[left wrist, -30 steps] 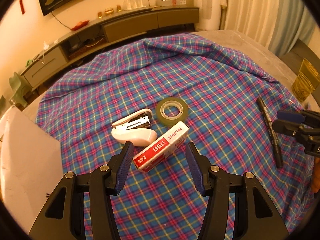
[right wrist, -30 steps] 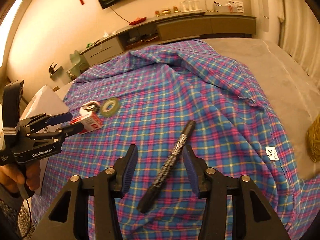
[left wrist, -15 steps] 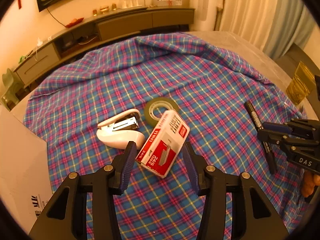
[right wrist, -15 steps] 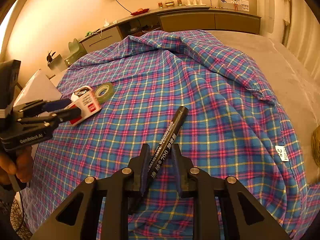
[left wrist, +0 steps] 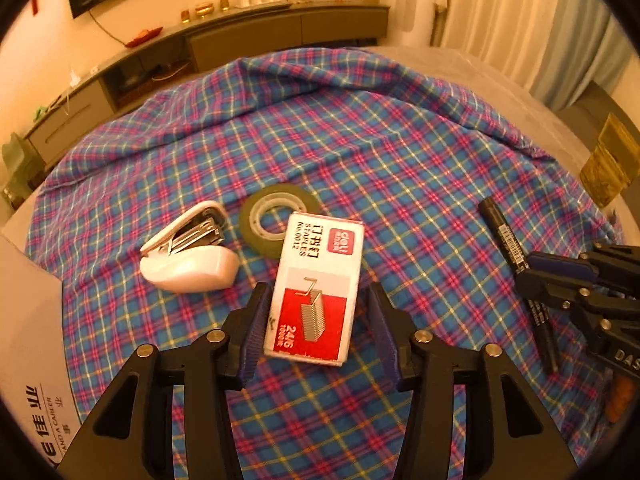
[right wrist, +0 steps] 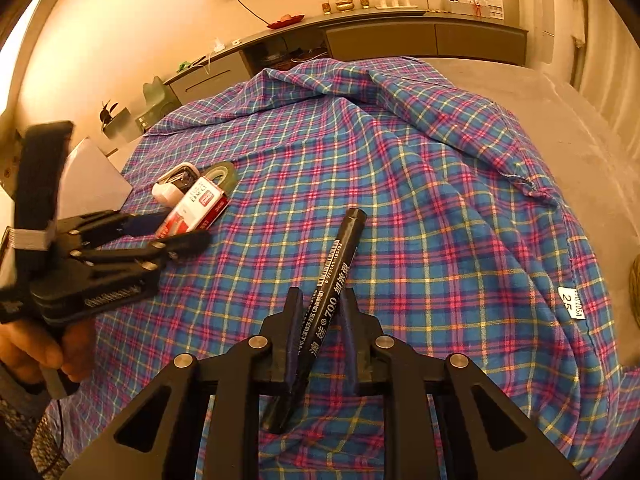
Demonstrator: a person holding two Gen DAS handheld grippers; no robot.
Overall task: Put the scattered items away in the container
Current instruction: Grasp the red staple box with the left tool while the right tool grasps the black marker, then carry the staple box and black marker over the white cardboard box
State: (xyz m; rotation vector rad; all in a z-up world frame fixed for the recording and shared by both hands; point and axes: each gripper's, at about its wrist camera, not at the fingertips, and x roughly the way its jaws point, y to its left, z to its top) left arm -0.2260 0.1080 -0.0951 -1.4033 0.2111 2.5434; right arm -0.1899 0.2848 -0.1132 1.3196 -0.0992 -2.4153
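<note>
Your right tongs (right wrist: 318, 326) closed from wide apart and clamped the black marker pen (right wrist: 334, 276) on the plaid cloth (right wrist: 420, 200), ready to lift; its long axis pointed away, cap end up-right. Your left tongs (left wrist: 316, 320), jaws opening, straddled the red-and-white staples box (left wrist: 318, 284), now turned lengthwise, left pad touching.

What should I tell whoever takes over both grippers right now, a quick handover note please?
Right gripper: jaws closing on the black marker, which is between its pads, over the plaid cloth.
Left gripper: jaws opening, straddling the staple box; left pad touches it, right pad clear.
Beside the box: white stapler and tape roll, both loose on the cloth.
White cardboard box sits at the left edge.
Done: nothing seen stowed. Left: marker, staple box, stapler, tape.
</note>
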